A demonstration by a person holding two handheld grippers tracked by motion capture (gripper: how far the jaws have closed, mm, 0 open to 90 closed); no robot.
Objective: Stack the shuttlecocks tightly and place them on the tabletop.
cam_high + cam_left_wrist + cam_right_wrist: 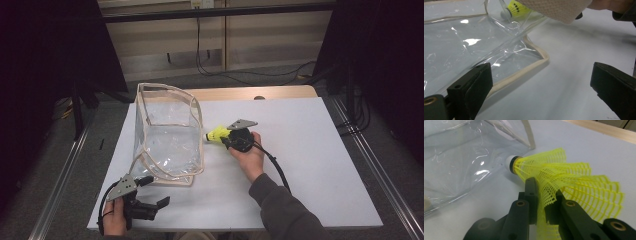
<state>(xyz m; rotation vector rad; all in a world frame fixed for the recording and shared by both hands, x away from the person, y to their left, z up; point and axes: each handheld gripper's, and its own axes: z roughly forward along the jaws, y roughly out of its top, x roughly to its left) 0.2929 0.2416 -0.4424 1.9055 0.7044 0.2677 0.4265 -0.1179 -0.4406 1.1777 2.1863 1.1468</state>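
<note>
Presently we record the right gripper (pixel 543 202) pinching the yellow shuttlecock (pixel 564 182) by its skirt just beside the clear plastic bag (pixel 167 135), while the left gripper (pixel 541 87) stands spread at the bag's near corner.

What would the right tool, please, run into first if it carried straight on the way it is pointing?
Probably the clear plastic bag with beige trim: the right tool, shut on the yellow mesh shuttlecock, points the white tip at its side wall, close by.

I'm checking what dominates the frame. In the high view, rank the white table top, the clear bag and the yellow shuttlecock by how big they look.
1. white table top
2. clear bag
3. yellow shuttlecock, pinched in the right claw
</note>
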